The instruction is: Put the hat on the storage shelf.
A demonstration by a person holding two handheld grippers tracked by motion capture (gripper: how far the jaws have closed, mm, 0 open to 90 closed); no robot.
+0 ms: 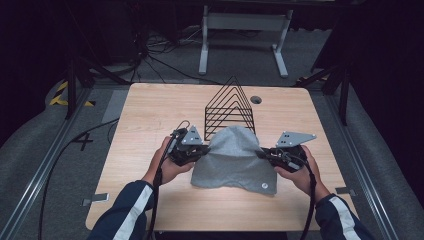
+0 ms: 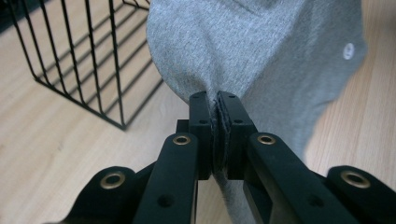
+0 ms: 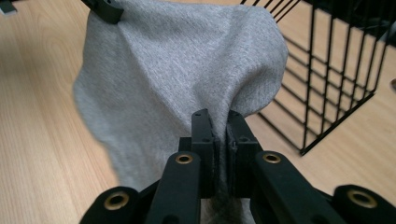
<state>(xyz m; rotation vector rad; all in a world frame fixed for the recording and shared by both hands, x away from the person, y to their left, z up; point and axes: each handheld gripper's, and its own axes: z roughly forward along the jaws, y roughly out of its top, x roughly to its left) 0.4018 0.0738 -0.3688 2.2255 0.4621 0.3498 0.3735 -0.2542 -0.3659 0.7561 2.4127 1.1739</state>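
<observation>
A grey cloth (image 1: pixel 234 160) with a small white round mark (image 1: pixel 264 186) near its front right corner is held up over the middle of the wooden table (image 1: pixel 145 115). My left gripper (image 1: pixel 200 151) is shut on the cloth's left edge, the fabric (image 2: pixel 261 56) pinched between its jaws (image 2: pixel 217 100). My right gripper (image 1: pixel 261 153) is shut on the right edge; the cloth (image 3: pixel 177 70) bunches into its jaws (image 3: pixel 219 119). The cloth's middle rises in a hump while its front hem rests on the table.
A black wire rack (image 1: pixel 230 107) with a triangular outline stands right behind the cloth, close to both grippers (image 2: pixel 79 60) (image 3: pixel 336 70). A round cable hole (image 1: pixel 256 99) sits at the back of the table. Bare wood lies left, right and in front.
</observation>
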